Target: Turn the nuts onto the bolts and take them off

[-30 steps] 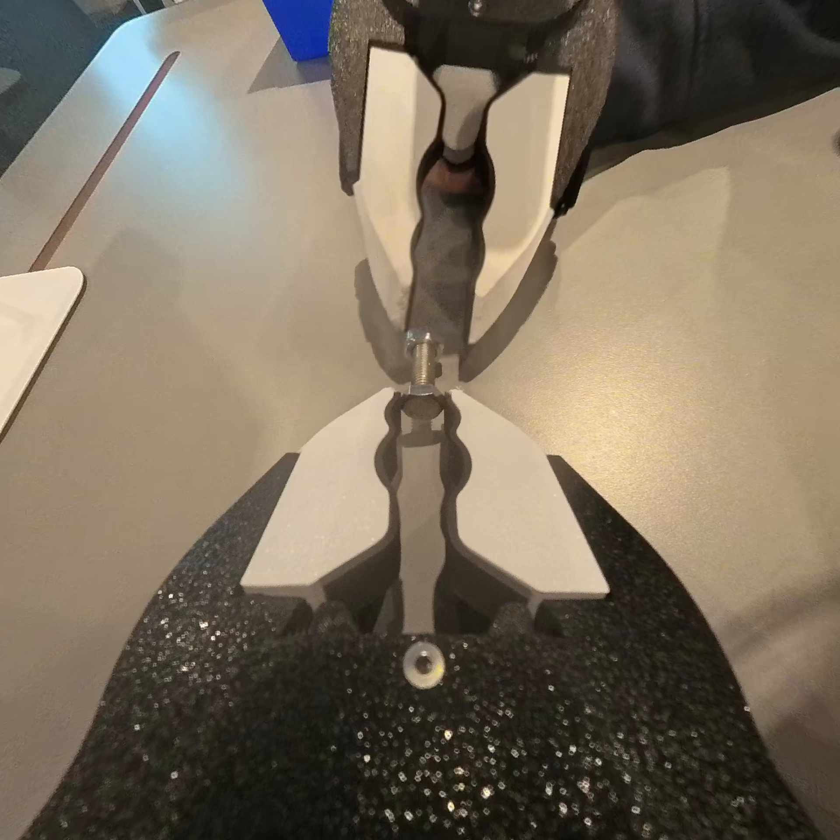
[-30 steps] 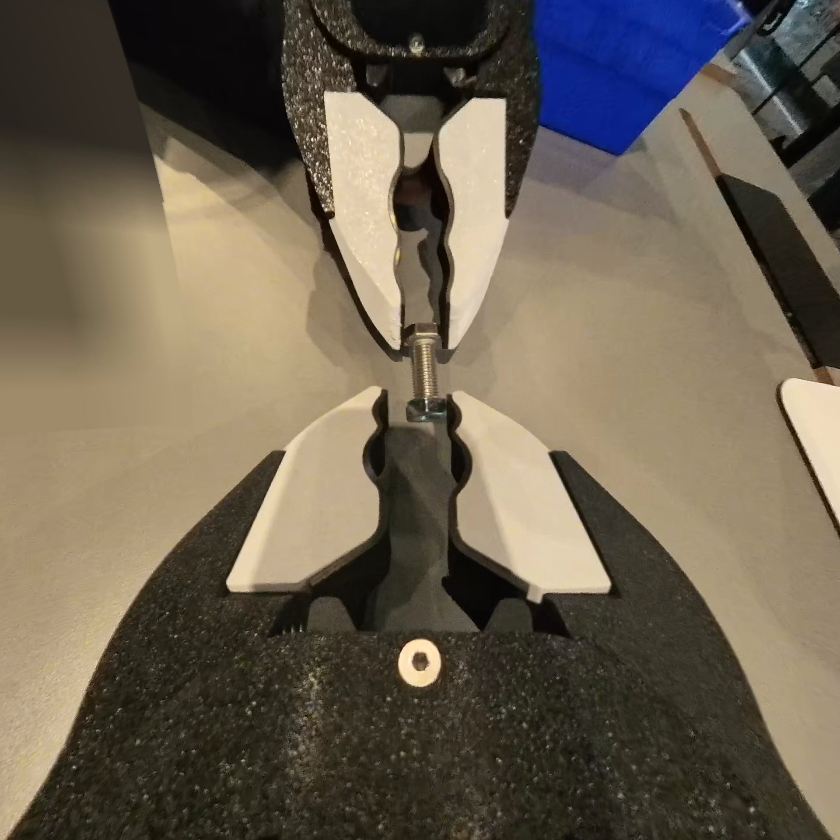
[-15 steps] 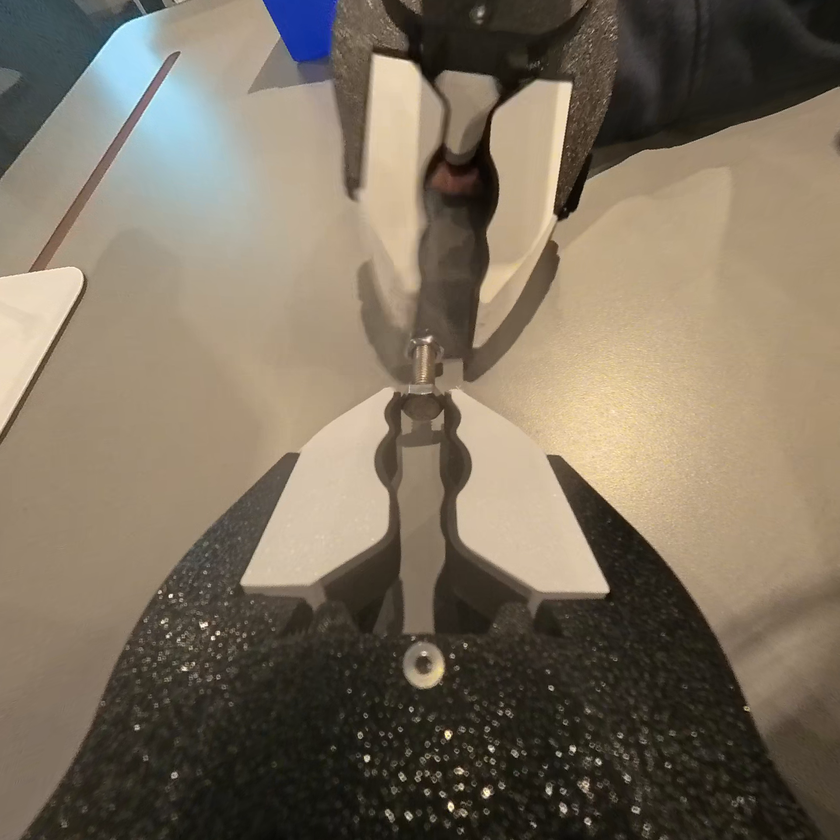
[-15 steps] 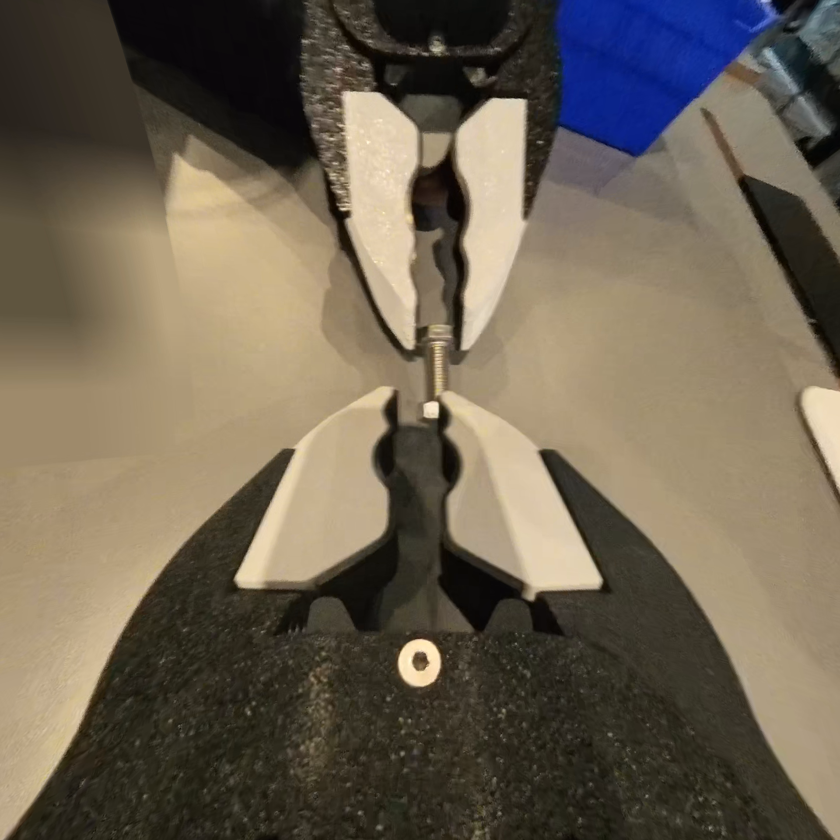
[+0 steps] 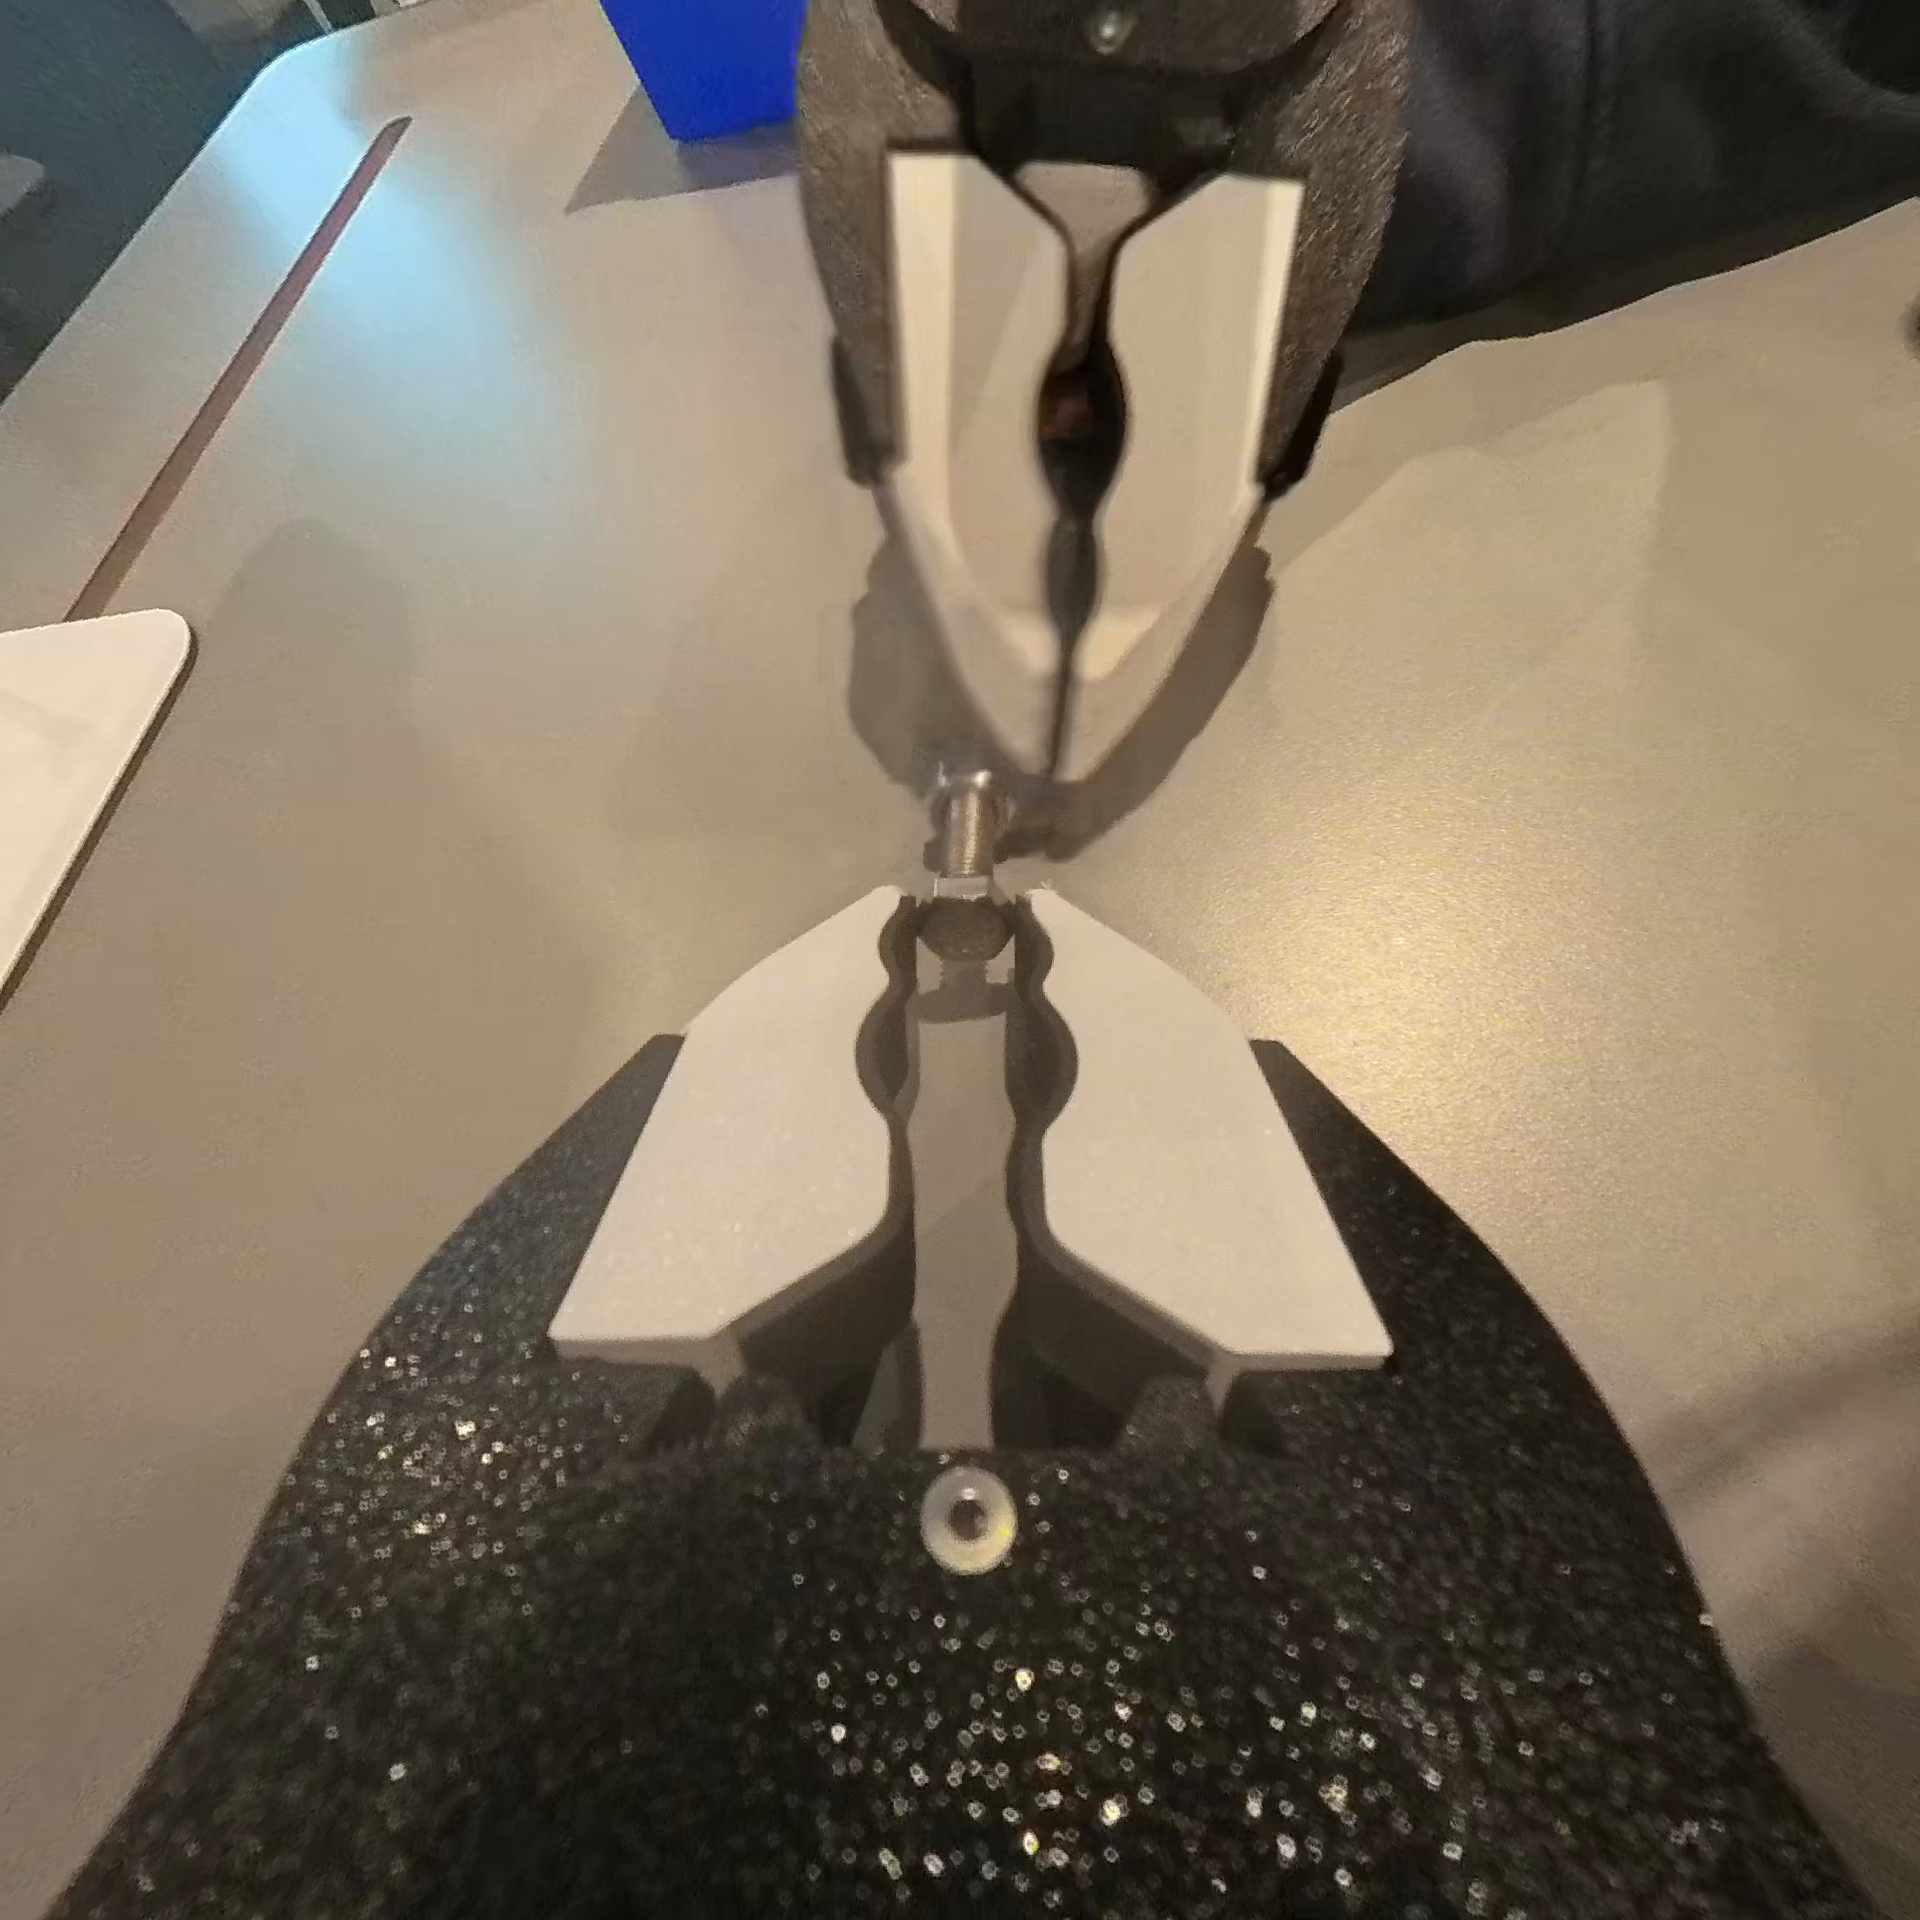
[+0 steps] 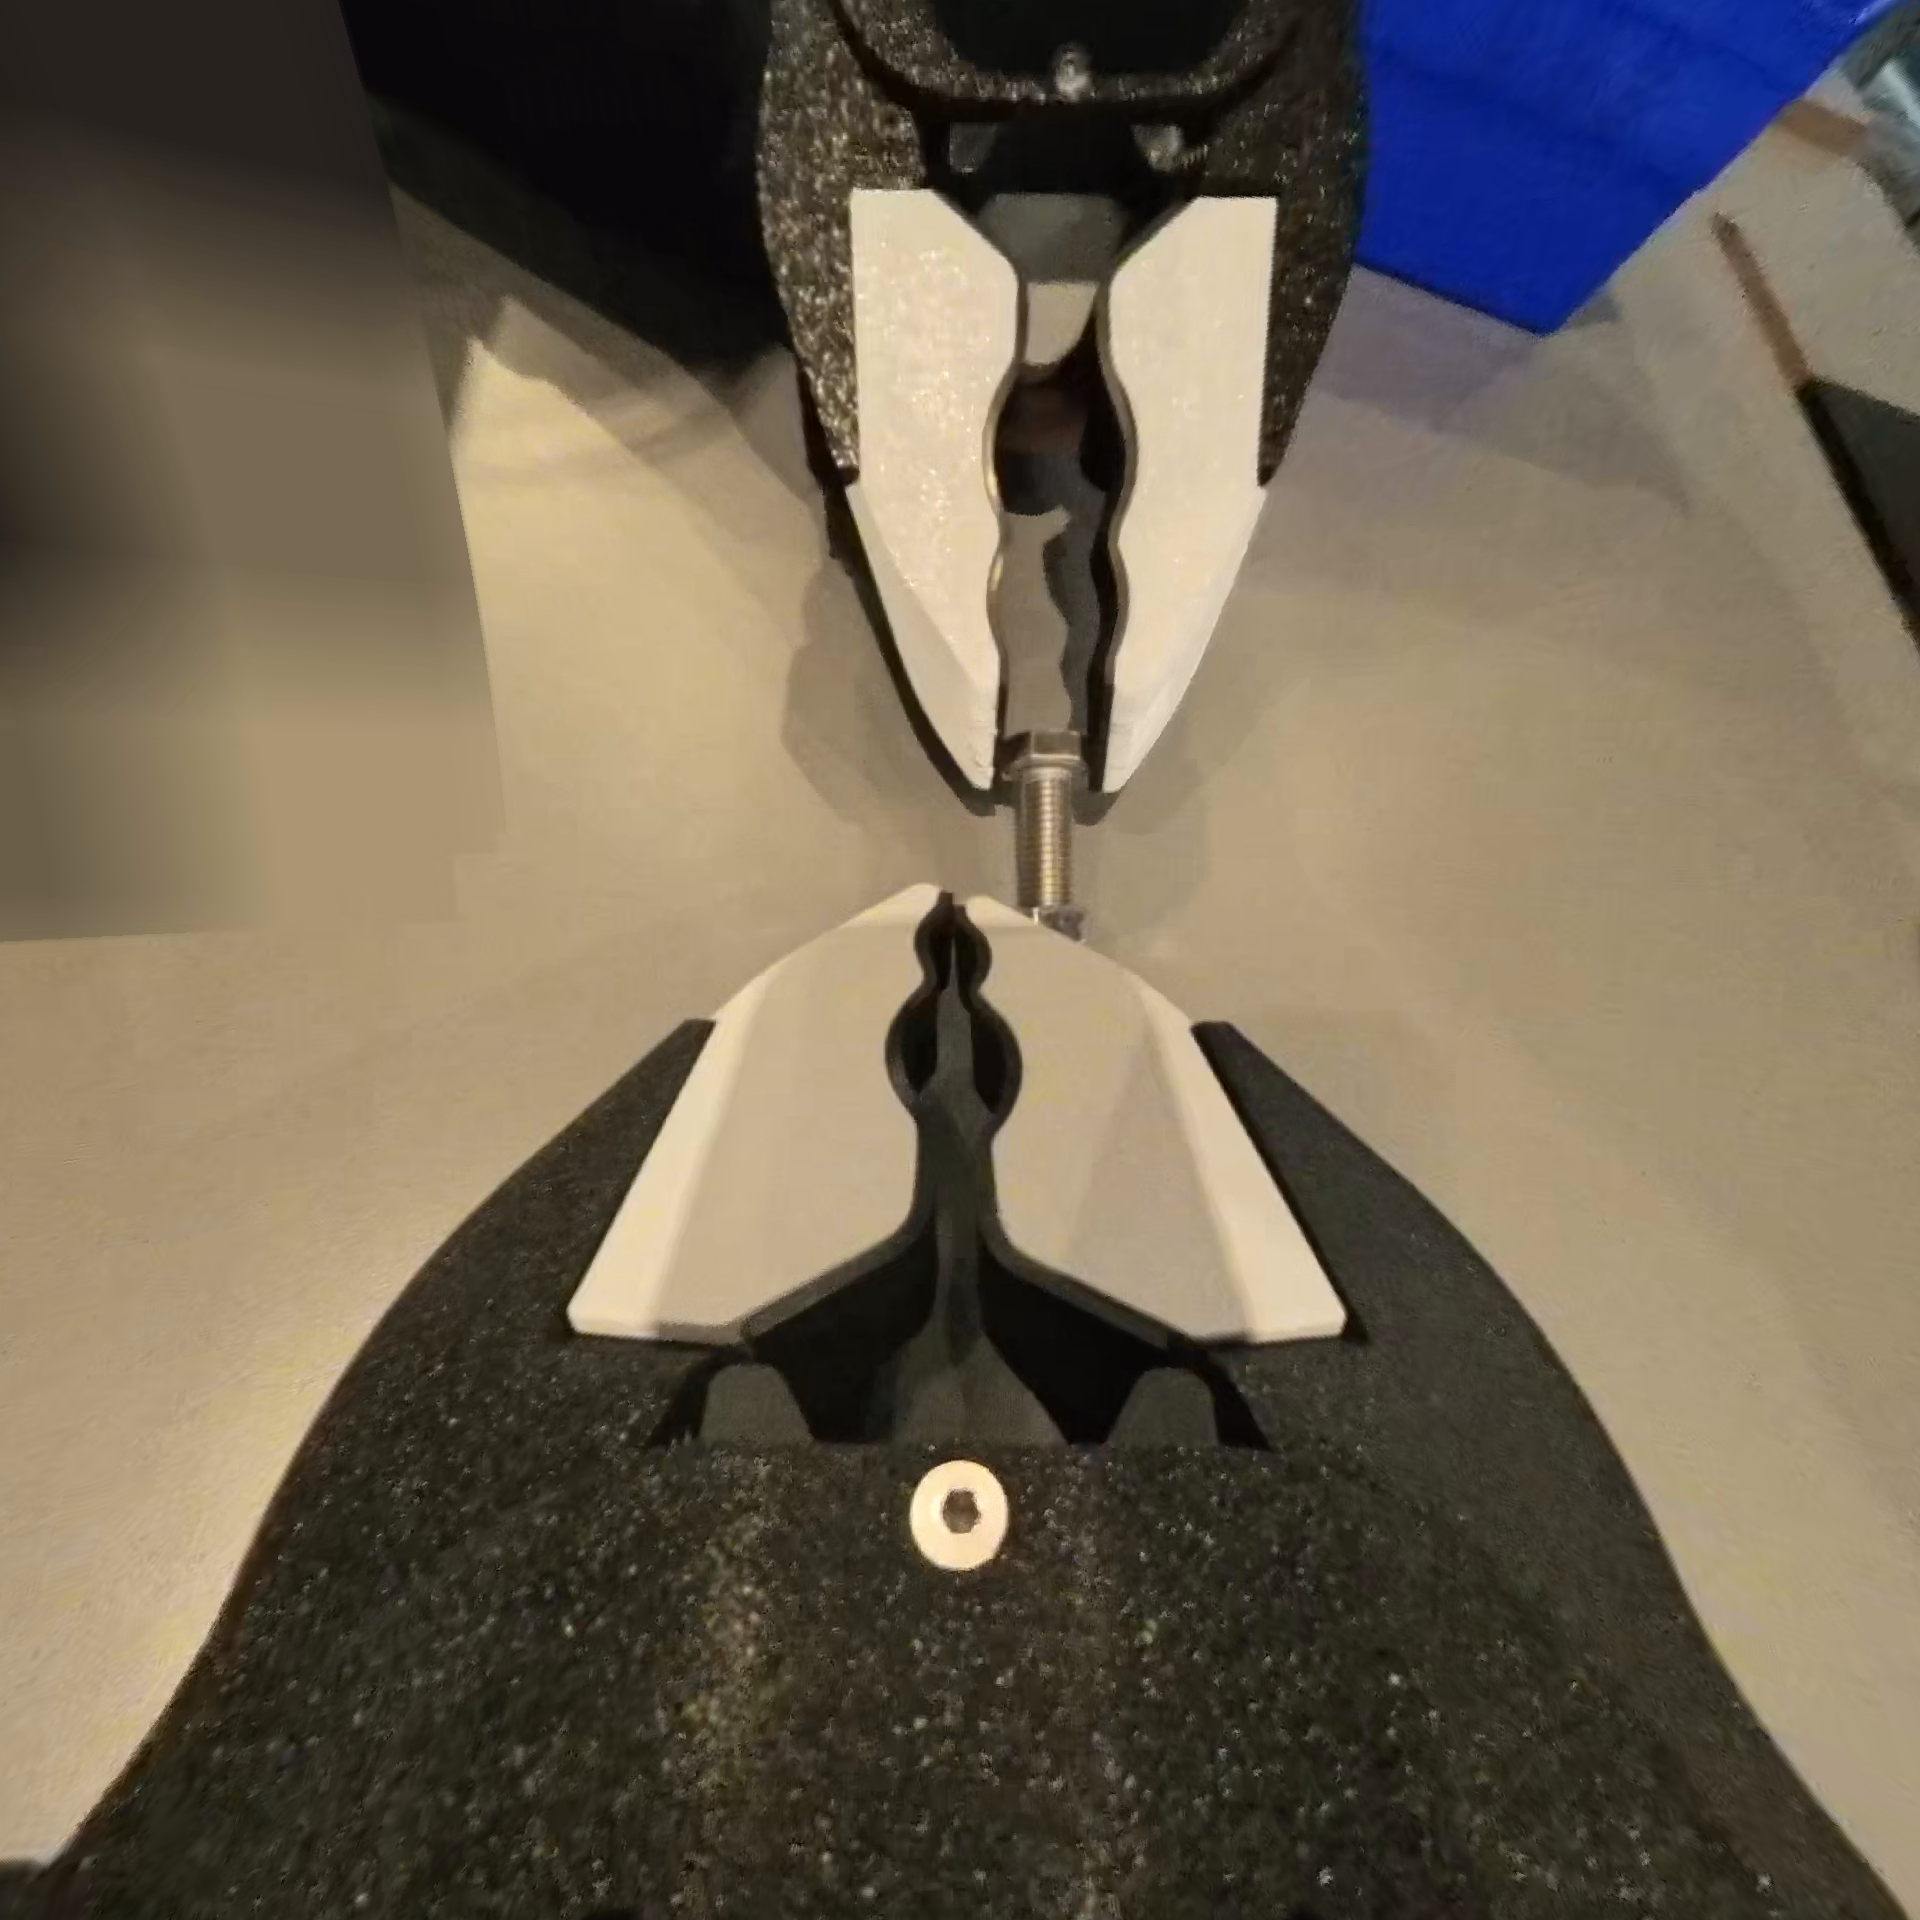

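Observation:
My left gripper (image 5: 964, 906) is shut on the head end of a silver bolt (image 5: 964, 844) and holds it just above the grey table. The bolt points away from it, with a small nut (image 5: 961, 781) at its far end. My right gripper (image 6: 951, 909) faces the left one and is shut with nothing between its fingers. Its tips sit just beside the nut (image 6: 1062, 920), to the left of the bolt (image 6: 1044, 831) in the right wrist view. The left gripper (image 6: 1044, 774) shows there at the top, and the right gripper (image 5: 1055, 769) shows at the top of the left wrist view.
A blue bin (image 5: 717, 62) stands at the table's far side and also shows in the right wrist view (image 6: 1610, 156). A white tray (image 5: 73, 748) lies at the left edge. A dark sleeve (image 5: 1662, 156) is behind the right gripper. The grippers are tip to tip, or close to it.
My right gripper has come off the nut, closed fully and shifted sideways so its tips lie beside the bolt. My left gripper still holds the bolt in the same place.

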